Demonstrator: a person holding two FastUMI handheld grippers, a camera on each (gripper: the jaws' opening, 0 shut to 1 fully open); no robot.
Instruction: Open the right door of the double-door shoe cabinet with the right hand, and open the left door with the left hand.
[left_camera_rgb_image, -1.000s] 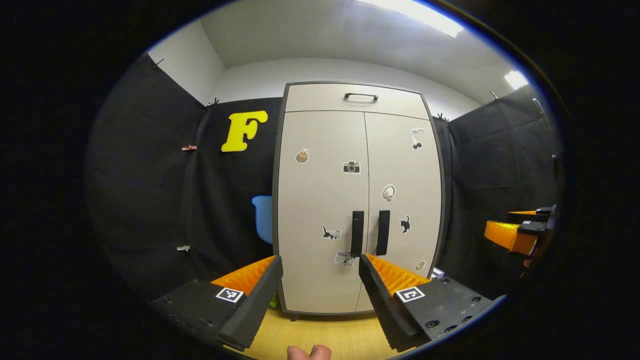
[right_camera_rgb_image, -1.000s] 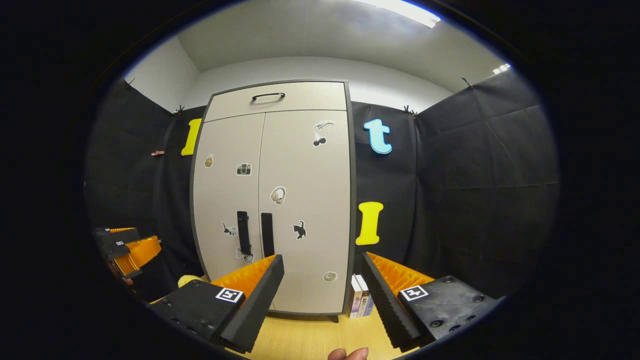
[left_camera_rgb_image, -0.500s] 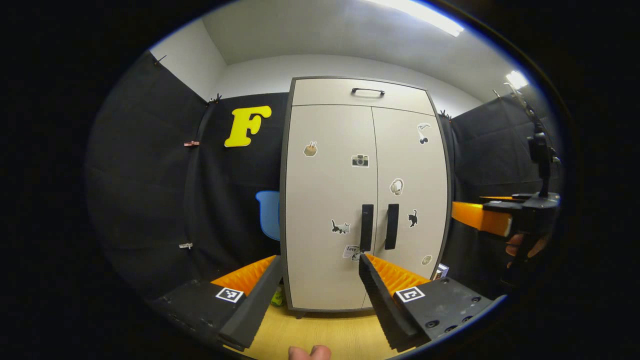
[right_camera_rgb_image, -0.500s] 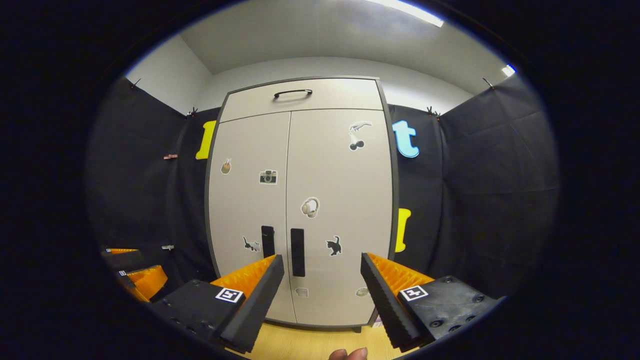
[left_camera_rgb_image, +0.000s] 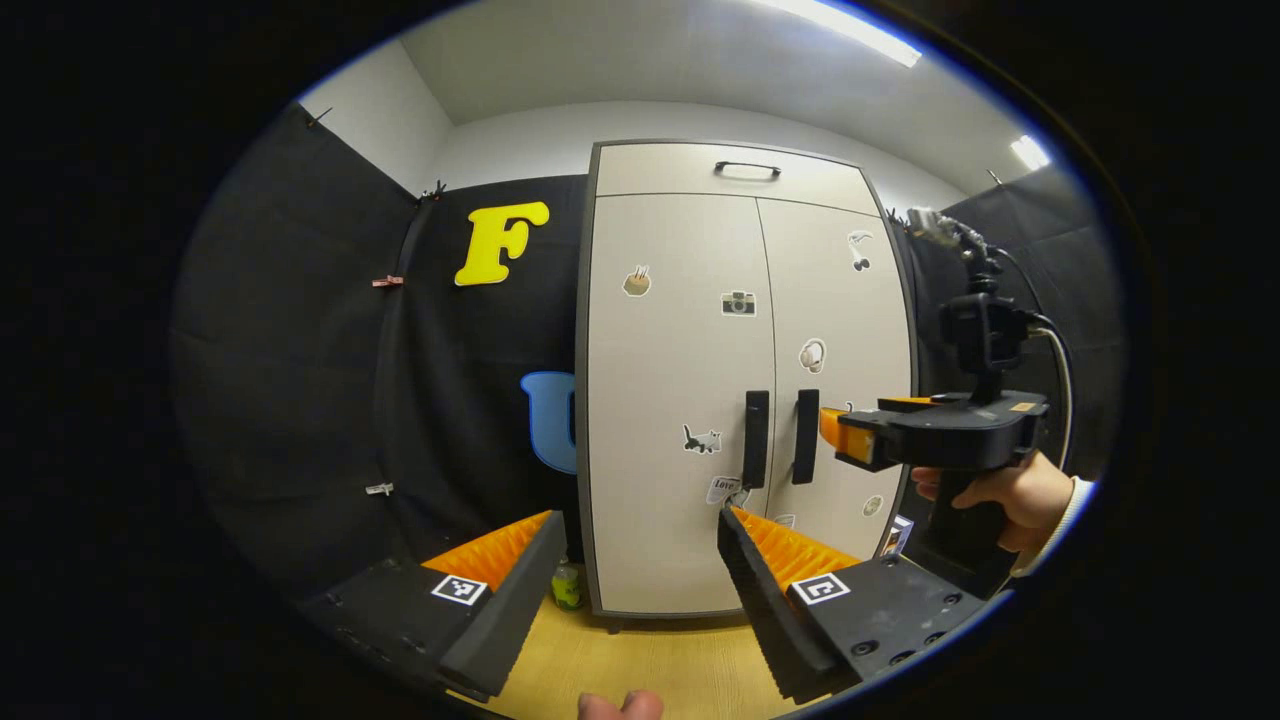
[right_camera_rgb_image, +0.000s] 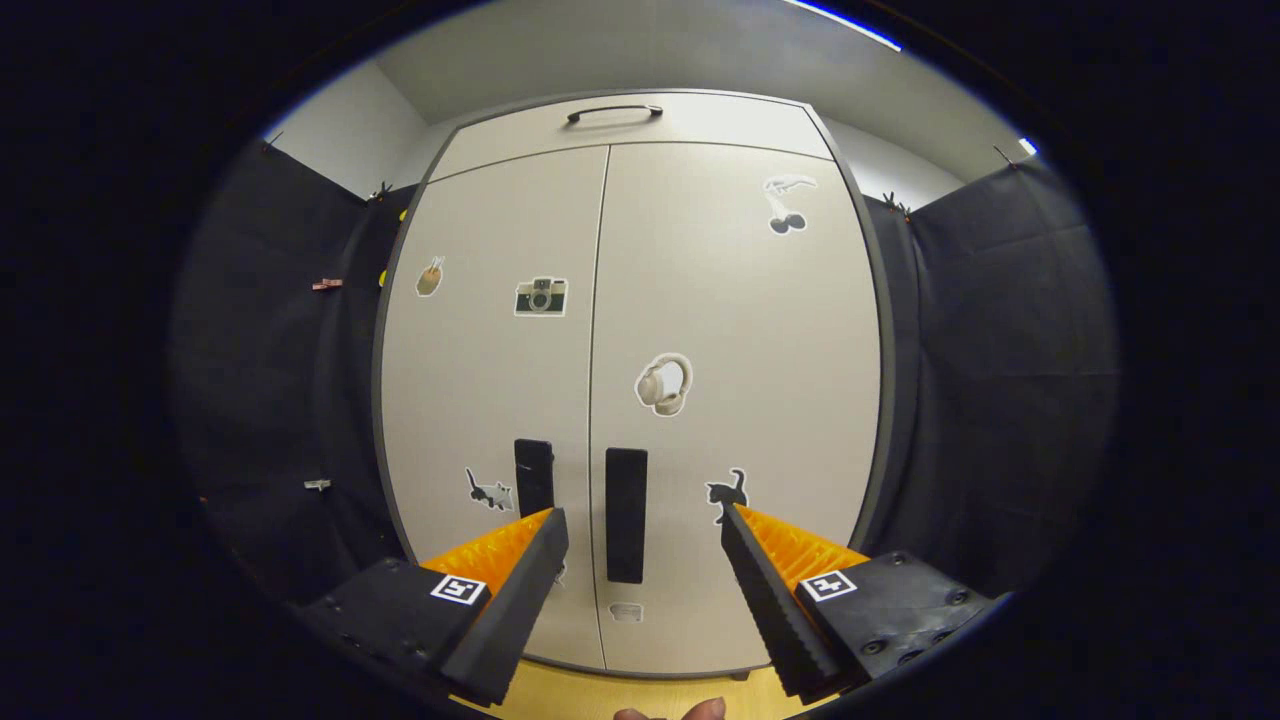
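Shoe cabinet (right_camera_rgb_image: 640, 330), both doors closed, standing against the booth wall. Right gripper (right_camera_rgb_image: 640, 520): jaws wide, close before the right door handle (right_camera_rgb_image: 626, 515), not touching. Left gripper (left_camera_rgb_image: 640, 520): jaws wide, farther back, facing the left door handle (left_camera_rgb_image: 756, 439).

We face the shoe cabinet (right_camera_rgb_image: 640, 330), which stands on the floor (left_camera_rgb_image: 650, 670) against the booth's back wall. Its left door (right_camera_rgb_image: 495, 380) and right door (right_camera_rgb_image: 735, 380) meet at a middle seam, both flush with the front, under a drawer (right_camera_rgb_image: 620, 125) across the top. The left handle (right_camera_rgb_image: 533, 477) and right handle (right_camera_rgb_image: 626, 514) hang side by side low down, one on each side of the seam. Our right gripper (right_camera_rgb_image: 640, 535) sits in front of the right handle (which shows between its spread fingers), apart from it. Our left gripper (left_camera_rgb_image: 640, 535) is farther back, below the left handle. A small bottle (left_camera_rgb_image: 566, 588) stands on the floor by the cabinet's left foot, and books (left_camera_rgb_image: 897, 536) lean at its right.
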